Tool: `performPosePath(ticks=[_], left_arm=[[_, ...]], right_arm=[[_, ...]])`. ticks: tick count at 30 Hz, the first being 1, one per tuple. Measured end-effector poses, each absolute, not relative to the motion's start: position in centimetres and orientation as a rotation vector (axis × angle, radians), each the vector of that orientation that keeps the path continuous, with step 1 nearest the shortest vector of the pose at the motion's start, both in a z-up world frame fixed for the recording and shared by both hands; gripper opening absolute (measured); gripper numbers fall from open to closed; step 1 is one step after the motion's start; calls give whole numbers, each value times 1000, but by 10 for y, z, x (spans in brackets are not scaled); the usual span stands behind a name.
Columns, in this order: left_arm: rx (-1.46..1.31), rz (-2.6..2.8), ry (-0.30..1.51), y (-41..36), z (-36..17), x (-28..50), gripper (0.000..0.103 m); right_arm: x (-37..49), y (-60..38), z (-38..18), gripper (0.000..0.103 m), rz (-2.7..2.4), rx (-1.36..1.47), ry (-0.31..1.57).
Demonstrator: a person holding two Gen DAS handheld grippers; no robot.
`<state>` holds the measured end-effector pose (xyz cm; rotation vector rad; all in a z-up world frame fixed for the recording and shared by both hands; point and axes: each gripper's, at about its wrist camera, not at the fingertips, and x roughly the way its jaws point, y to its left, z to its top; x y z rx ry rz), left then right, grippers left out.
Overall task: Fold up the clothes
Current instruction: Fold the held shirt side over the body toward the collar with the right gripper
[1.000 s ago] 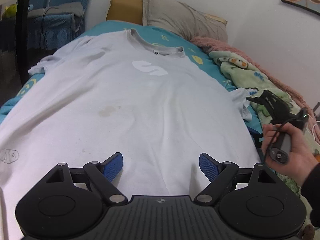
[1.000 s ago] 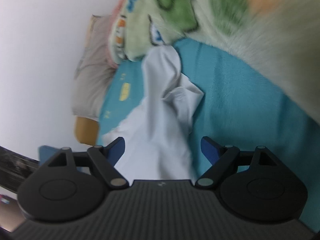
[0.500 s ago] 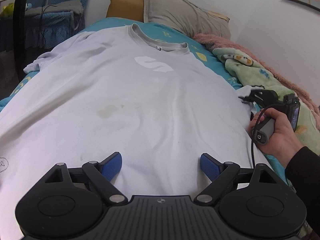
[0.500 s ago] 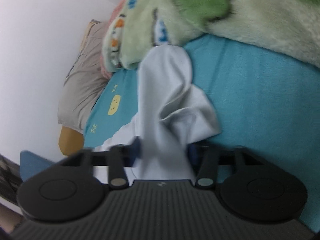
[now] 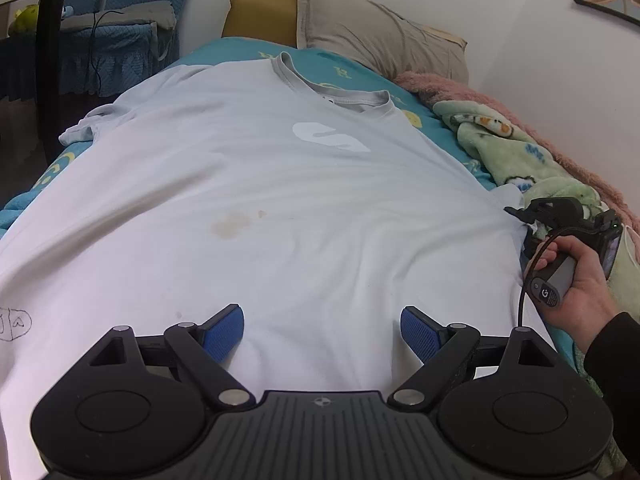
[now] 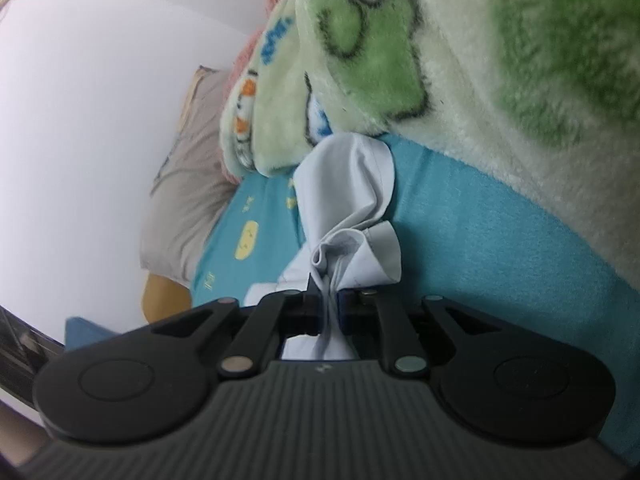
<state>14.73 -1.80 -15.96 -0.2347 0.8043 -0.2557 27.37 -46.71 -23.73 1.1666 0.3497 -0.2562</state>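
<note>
A white shirt lies flat, front up, on the teal bed, collar toward 12 o'clock. A second ago the right gripper stood wide around the sleeve; now its jaws are closing, pinching the bunched sleeve at the shirt's 3 o'clock edge. The left gripper stays spread, empty, over the hem at 6 o'clock.
</note>
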Motion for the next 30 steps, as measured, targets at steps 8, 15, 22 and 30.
performPosePath(ticks=[8,15,22,30], left_arm=[[-207,-253,795,-23,-161,147,88],[-225,-245,790,-24,-162,151,88],[-271,-230,796,-18,-153,155,88],[-192,-187,772,-3,-125,149,88]], right_arm=[[301,-462,-237,61,-132,1144,354],[320,-453,-233,61,-236,1064,294],[344,-462,-209,9,-349,896,402],[336,-420,-110,8,-364,561,359]])
